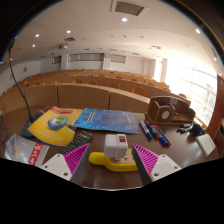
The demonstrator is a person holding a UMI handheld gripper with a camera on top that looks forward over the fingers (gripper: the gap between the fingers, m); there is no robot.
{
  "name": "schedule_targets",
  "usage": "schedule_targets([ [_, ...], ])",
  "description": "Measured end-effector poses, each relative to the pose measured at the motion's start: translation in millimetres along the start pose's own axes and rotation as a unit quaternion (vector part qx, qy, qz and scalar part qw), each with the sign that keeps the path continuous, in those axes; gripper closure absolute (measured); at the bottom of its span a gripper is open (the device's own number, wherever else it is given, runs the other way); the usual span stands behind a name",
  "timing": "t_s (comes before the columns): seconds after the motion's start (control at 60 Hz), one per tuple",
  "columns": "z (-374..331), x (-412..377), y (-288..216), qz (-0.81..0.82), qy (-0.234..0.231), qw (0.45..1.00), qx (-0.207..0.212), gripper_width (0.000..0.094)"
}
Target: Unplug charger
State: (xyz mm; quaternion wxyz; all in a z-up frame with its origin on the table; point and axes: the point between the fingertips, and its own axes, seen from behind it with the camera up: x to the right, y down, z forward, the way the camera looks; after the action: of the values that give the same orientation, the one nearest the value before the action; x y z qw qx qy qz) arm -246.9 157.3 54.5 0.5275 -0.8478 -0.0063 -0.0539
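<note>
White charger sitting plugged in yellow power strip, near table edge, between pink pads. Gripper fingers standing wide, not gripping. Unplugging not begun; closing and pulling remaining.

A lecture hall: tiered wooden seat rows under ceiling lights.
</note>
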Motion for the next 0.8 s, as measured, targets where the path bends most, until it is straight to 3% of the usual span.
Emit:
schedule_targets([
  [0.1,24,3,-1,0.009,0.003,1.000,-0.002,0.0175],
  [0.217,35,11,-4,0.020,0.013,1.000,0.000,0.0523],
  [0.367,34,10,-2,0.045,0.012,0.999,0.000,0.0558],
  [0.533,34,8,-3,0.056,0.006,0.998,-0.006,0.0662],
  [0.733,29,8,-6,0.074,-0.015,0.997,-0.004,0.0682],
  [0.8,0,24,-86,0.026,0.006,0.994,0.106,0.0690],
])
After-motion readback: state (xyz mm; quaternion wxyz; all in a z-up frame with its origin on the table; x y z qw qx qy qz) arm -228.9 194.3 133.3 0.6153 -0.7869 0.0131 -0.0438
